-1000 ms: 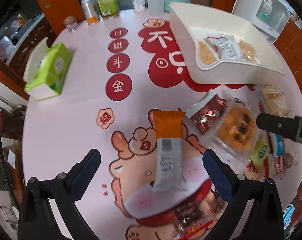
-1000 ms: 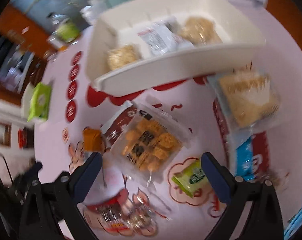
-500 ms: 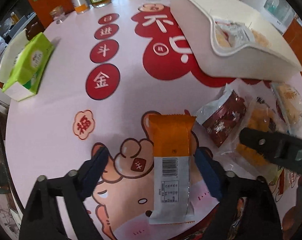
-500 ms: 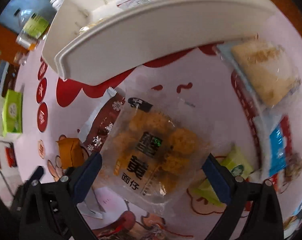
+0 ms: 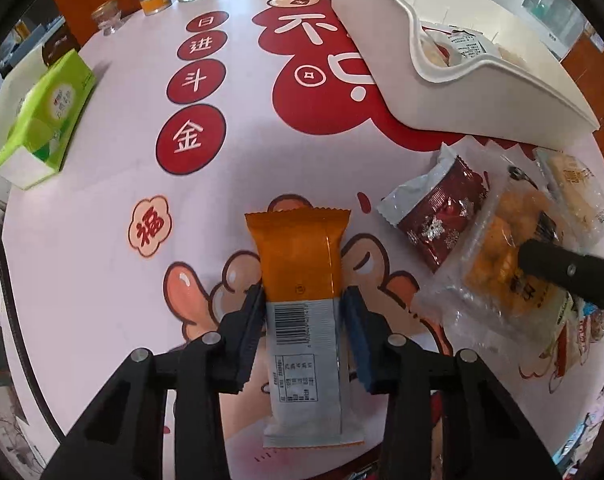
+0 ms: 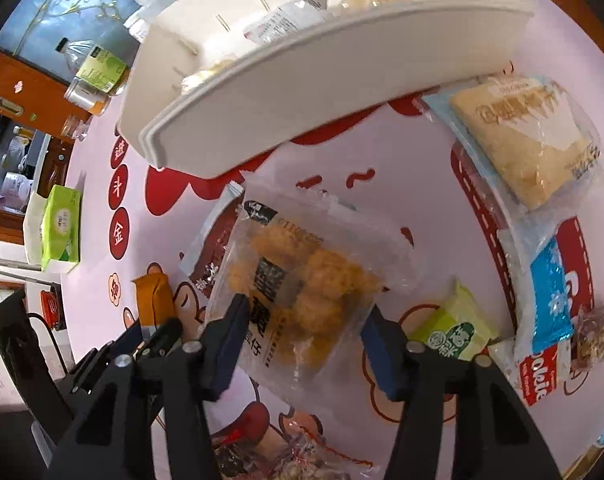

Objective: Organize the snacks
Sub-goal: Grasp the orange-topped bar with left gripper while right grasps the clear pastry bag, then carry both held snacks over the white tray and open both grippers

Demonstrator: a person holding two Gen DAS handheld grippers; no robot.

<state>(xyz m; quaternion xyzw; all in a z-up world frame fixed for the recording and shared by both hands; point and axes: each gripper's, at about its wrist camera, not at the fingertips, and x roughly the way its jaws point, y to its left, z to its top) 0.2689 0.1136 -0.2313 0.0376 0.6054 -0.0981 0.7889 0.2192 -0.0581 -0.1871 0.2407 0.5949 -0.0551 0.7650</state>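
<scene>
The left gripper (image 5: pixel 304 322) has just been closing, and its fingers (image 5: pixel 249 330) now press both sides of the orange snack bar (image 5: pixel 302 280) lying on the bench (image 5: pixel 102 240). The right gripper (image 6: pixel 302 344) has also been closing; its fingers (image 6: pixel 226 344) squeeze the clear bag of yellow puffs (image 6: pixel 302 280). This looks like the grasping step. Next, both should lift toward the white tray (image 6: pixel 322 68).

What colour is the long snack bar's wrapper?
Orange on top, silver-grey below, on the snack bar; clearest in the left wrist view.
</scene>
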